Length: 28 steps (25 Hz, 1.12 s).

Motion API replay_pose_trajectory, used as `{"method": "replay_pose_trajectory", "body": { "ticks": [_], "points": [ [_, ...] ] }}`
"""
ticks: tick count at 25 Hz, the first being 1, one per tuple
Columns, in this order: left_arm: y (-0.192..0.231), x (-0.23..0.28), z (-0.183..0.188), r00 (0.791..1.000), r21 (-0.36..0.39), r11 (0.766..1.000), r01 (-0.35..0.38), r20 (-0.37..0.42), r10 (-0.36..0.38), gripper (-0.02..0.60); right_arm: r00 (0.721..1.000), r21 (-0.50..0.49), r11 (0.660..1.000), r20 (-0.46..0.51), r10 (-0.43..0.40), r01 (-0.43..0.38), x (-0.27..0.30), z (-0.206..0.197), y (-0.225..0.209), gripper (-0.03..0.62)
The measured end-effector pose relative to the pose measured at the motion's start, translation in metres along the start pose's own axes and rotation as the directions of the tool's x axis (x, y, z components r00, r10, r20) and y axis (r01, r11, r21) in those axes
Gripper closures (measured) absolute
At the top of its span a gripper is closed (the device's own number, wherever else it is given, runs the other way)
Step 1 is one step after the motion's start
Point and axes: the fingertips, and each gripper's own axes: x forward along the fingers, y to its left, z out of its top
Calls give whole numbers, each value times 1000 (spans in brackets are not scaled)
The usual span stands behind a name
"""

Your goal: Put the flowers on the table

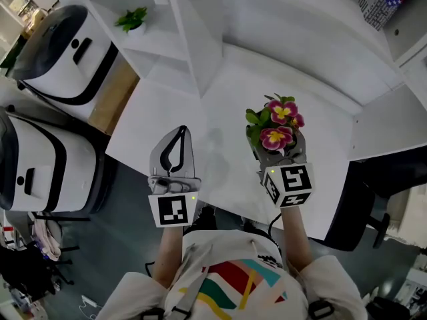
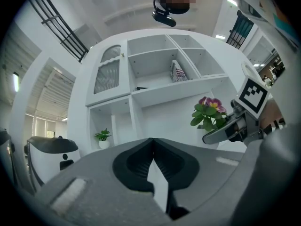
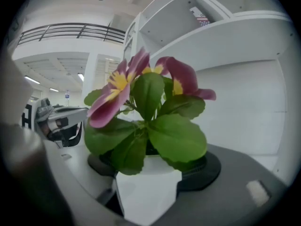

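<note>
The flowers (image 1: 279, 127) are pink and yellow blooms with green leaves in a small white pot (image 3: 146, 189). My right gripper (image 1: 277, 151) is shut on the pot and holds it upright over the white table (image 1: 220, 92), near the table's front edge. Whether the pot touches the table I cannot tell. In the right gripper view the blooms (image 3: 141, 86) fill the middle. My left gripper (image 1: 180, 133) hovers over the table's front left part, shut and empty. From the left gripper view (image 2: 151, 147) the flowers (image 2: 210, 111) show at the right.
A white shelf unit stands behind the table, with a small green plant (image 1: 132, 20) in one low compartment and a patterned box (image 2: 178, 72) higher up. Two white rounded machines (image 1: 63, 52) (image 1: 40, 165) stand at the left. A black chair (image 1: 373, 199) is at the right.
</note>
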Motion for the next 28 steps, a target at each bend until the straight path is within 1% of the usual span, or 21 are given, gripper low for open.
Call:
{"method": "replay_pose_trajectory", "body": {
  "ticks": [3, 8, 16, 19, 22, 24, 28],
  "points": [
    [6, -2, -12, 1000, -7, 1000, -9, -26, 8, 578, 998, -42, 998, -45, 39, -41, 27, -4, 2, 269],
    [17, -2, -30, 998, -30, 999, -15, -63, 13, 578, 990, -51, 994, -102, 94, -100, 74, -17, 3, 269],
    [40, 2, -48, 994, -41, 999, -33, -103, 29, 578, 976, -65, 993, -203, 84, -99, 152, -42, -20, 269],
    [49, -1, -58, 992, -54, 997, -49, -122, 42, 578, 965, -79, 993, -251, 71, -93, 180, -60, -26, 270],
    [57, -2, -67, 989, -44, 998, -47, -145, 40, 578, 953, -86, 992, -297, 67, -97, 208, -79, -32, 269],
    [62, -2, -75, 986, -51, 997, -53, -161, 44, 578, 947, -73, 992, -312, 74, -101, 228, -92, -36, 269],
    [78, -10, -90, 980, -64, 995, -82, -187, 68, 578, 941, 23, 996, -325, 90, -87, 263, -125, -44, 270]
  ]
}}
